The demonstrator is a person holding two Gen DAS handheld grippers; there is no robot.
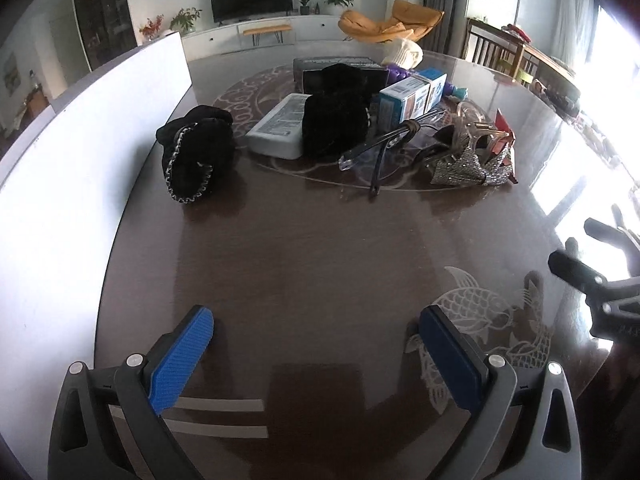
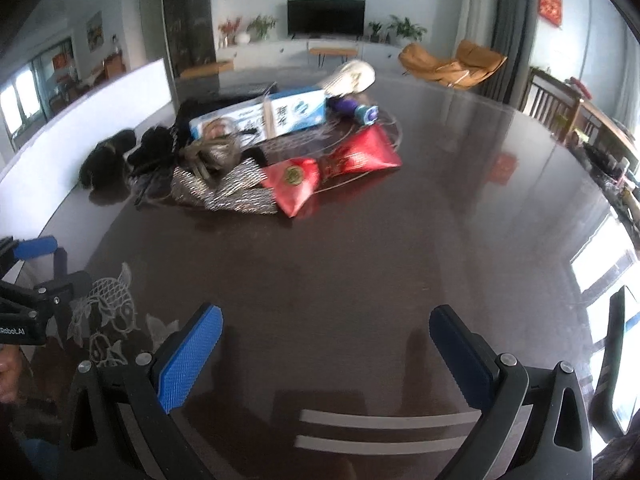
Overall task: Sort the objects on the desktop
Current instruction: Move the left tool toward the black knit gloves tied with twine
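Progress: sorting appeared not begun | objects lay heaped mid-table (image 1: 320,240): blue carton (image 1: 412,98), glasses (image 1: 384,148), red packets (image 2: 332,172); black pouch (image 1: 196,160) just apart | left gripper (image 1: 316,356) and right gripper (image 2: 326,354) spread wide, empty, well short of heap.

Television (image 2: 326,16), orange chair (image 2: 452,62) (behind table)

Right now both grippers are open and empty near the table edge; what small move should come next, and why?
Probably ease the left gripper forward toward the black fuzzy slipper. It lies apart from the heap, on the left, with bare table between, so it looks the easiest first pick. The right gripper faces the red pouches.
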